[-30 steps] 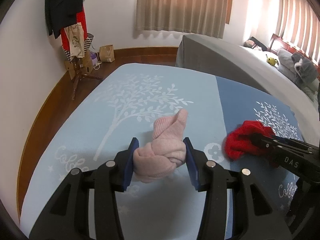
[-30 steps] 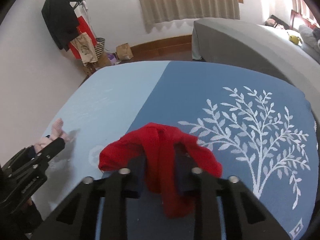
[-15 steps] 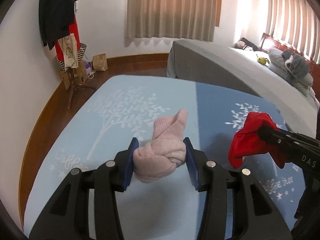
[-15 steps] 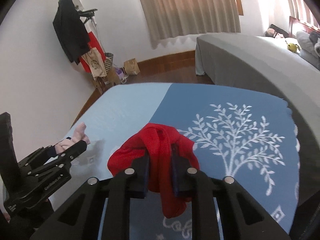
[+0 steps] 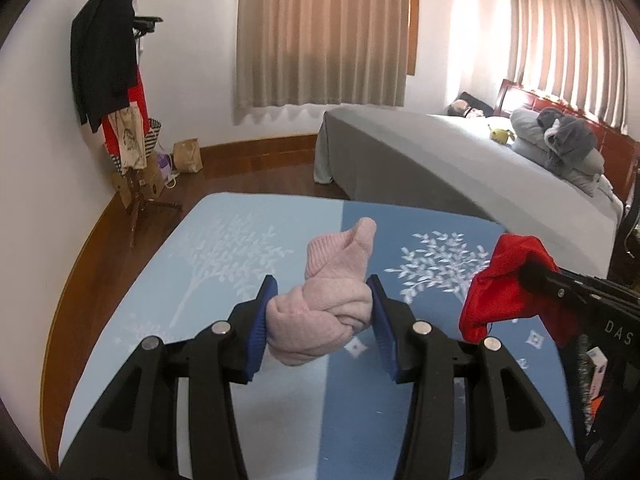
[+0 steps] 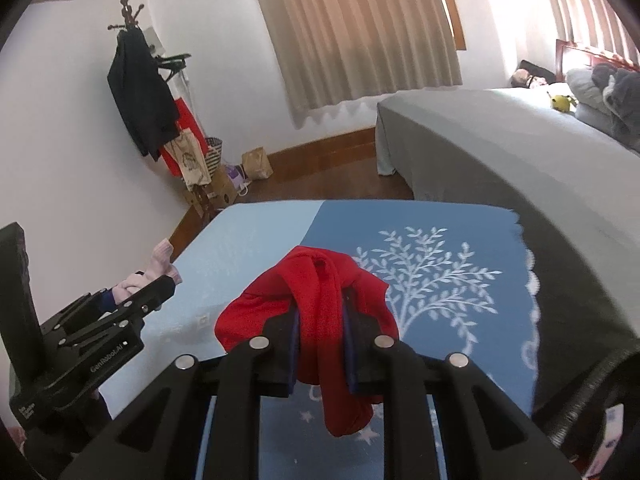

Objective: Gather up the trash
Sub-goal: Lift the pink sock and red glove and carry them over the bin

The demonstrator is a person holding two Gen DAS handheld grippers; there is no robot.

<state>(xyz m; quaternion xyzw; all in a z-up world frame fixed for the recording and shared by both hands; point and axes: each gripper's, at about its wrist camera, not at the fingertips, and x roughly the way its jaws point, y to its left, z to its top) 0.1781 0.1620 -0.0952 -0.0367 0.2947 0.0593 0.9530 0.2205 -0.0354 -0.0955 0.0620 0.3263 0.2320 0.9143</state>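
Right gripper [image 6: 320,344] clamps red cloth [image 6: 316,304] center frame above blue blanket [image 6: 460,240]; left gripper [image 6: 160,284] holding pink sock [image 6: 154,268] at left.

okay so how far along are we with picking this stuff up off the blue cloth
Pickup looks done: the left tongs grip the pink knotted bundle, the right tongs pinch the red bundle, both clear of the blue tree-print cloth. Left: dropping them somewhere; no bin is in view.
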